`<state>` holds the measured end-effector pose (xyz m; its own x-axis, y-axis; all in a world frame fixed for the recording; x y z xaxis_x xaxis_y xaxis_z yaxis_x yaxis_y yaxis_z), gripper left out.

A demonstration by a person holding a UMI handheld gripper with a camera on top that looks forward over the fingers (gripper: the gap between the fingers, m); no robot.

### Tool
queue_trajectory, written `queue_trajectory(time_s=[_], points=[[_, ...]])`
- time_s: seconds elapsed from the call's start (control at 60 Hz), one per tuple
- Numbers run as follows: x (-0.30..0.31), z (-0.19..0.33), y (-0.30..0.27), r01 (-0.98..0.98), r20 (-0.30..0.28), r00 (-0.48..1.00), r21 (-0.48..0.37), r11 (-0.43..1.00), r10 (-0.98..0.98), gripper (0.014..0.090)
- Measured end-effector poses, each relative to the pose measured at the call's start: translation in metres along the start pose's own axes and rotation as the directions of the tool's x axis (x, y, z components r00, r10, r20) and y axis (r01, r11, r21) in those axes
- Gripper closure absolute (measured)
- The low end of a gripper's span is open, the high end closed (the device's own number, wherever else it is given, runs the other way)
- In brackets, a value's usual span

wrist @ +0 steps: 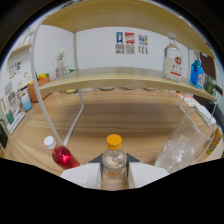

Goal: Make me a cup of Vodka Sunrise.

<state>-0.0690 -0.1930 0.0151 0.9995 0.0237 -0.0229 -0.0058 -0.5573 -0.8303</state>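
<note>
Hand-held gripper point(114, 172) fingers clamp the yellow-capped bottle point(114, 159) upright above the counter point(130, 120), so the juice-pouring step seems in hand, and next it likely must tip toward the clear cup point(176, 150) at right.

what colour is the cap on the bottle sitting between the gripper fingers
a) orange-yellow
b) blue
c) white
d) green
a: the clear bottle between the fingers of the gripper has an orange-yellow cap; the white cap belongs to the bottle of red liquid lying off to one side on the wooden table.
</note>
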Motion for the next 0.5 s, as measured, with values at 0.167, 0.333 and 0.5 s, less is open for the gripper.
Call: queue_trajectory(time_s=[0.167,0.333,0.5], points=[[-0.001,0.000,0.004,0.009,0.018,1.000,-0.022,1.000,-0.008,0.0676],[-0.013,-0.015,0.002,0.020,0.093,0.996,-0.040,0.999,-0.016,0.0323],[-0.010,-0.062,-0.030,0.046,0.104,0.993,0.046,0.998,-0.051,0.0197]])
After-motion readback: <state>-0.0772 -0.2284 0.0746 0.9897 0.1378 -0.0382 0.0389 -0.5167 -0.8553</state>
